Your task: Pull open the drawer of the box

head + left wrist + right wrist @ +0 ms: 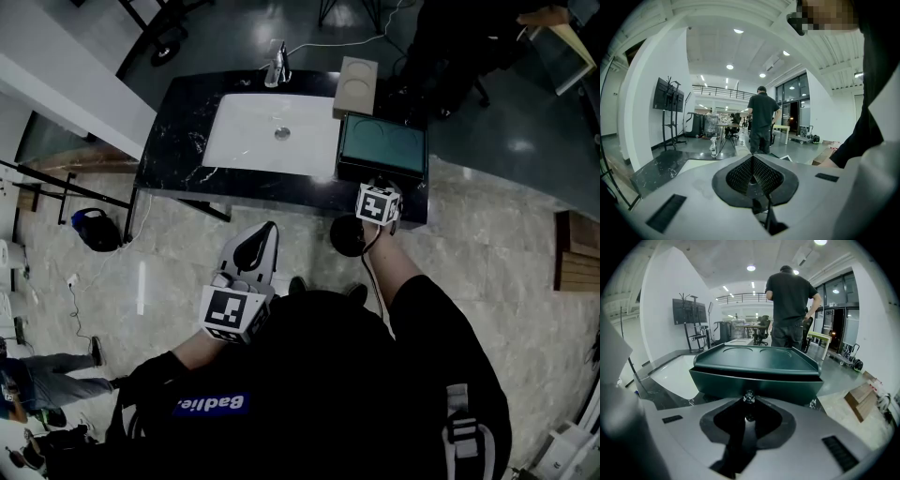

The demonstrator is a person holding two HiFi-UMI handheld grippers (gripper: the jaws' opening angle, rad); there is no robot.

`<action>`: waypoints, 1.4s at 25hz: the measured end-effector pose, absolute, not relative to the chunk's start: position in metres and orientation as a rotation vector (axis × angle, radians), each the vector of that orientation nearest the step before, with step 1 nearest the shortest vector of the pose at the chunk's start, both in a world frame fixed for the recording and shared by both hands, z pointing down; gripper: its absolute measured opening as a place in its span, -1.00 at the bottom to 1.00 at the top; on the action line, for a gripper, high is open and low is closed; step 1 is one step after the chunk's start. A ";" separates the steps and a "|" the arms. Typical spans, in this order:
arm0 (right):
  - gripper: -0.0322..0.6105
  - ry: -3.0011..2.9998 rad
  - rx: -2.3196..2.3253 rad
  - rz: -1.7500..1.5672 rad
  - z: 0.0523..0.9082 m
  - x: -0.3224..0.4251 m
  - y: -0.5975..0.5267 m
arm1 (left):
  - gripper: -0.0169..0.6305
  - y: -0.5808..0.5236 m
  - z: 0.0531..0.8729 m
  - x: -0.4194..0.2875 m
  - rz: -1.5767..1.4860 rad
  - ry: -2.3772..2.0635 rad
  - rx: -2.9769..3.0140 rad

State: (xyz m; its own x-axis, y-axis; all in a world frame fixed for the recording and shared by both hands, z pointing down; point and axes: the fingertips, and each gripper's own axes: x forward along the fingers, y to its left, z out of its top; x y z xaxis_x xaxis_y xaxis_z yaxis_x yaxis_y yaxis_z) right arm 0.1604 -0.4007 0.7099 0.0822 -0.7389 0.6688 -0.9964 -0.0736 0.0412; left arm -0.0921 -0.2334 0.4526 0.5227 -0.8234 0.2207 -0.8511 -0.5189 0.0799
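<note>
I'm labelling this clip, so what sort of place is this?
Probably a big open lab or workshop hall: a sink and tap set in a free-standing counter, and a screen on a stand.

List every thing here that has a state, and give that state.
right tool, shut on the knob.
left tool, shut, empty, away from the box.
knob, clamped at the right tool's tips.
drawer, closed or barely out; cannot tell which.
</note>
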 end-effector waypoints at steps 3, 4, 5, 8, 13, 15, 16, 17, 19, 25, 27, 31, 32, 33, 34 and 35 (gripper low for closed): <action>-0.67 -1.709 1.863 0.663 0.711 0.162 -0.399 | -0.97 -0.233 0.451 -0.091 0.221 -1.431 2.586; -0.67 -1.707 1.861 0.664 0.712 0.162 -0.398 | -0.97 -0.233 0.450 -0.090 0.213 -1.431 2.584; -0.67 -1.705 1.859 0.667 0.711 0.162 -0.396 | -0.97 -0.232 0.448 -0.090 0.202 -1.433 2.583; -0.67 -1.710 1.857 0.678 0.709 0.159 -0.390 | -0.97 -0.231 0.445 -0.089 0.205 -1.439 2.588; -0.67 -1.711 1.847 0.687 0.711 0.156 -0.380 | -0.97 -0.224 0.447 -0.089 0.197 -1.427 2.591; -0.67 -1.708 1.844 0.677 0.714 0.157 -0.377 | -0.97 -0.222 0.448 -0.087 0.203 -1.422 2.591; -0.67 -1.709 1.840 0.678 0.714 0.156 -0.374 | -0.97 -0.221 0.449 -0.086 0.208 -1.420 2.593; -0.67 -1.711 1.836 0.682 0.714 0.155 -0.371 | -0.97 -0.220 0.448 -0.086 0.204 -1.418 2.594; -0.67 -1.715 1.835 0.680 0.713 0.155 -0.367 | -0.97 -0.219 0.445 -0.084 0.182 -1.419 2.593; -0.67 -1.719 1.832 0.682 0.715 0.153 -0.360 | -0.97 -0.214 0.447 -0.084 0.204 -1.407 2.606; -0.67 -1.719 1.831 0.682 0.715 0.153 -0.357 | -0.97 -0.212 0.447 -0.084 0.200 -1.405 2.609; -0.67 -1.721 1.823 0.682 0.715 0.150 -0.352 | -0.97 -0.210 0.447 -0.083 0.190 -1.394 2.616; -0.67 -1.720 1.819 0.686 0.716 0.149 -0.349 | -0.97 -0.209 0.447 -0.082 0.191 -1.391 2.620; -0.67 -1.721 1.817 0.688 0.716 0.148 -0.347 | -0.97 -0.208 0.447 -0.082 0.193 -1.388 2.623; -0.67 -1.723 1.817 0.687 0.716 0.147 -0.346 | -0.97 -0.207 0.447 -0.082 0.193 -1.385 2.626; -0.67 -1.724 1.817 0.686 0.716 0.147 -0.344 | -0.97 -0.207 0.447 -0.081 0.193 -1.382 2.628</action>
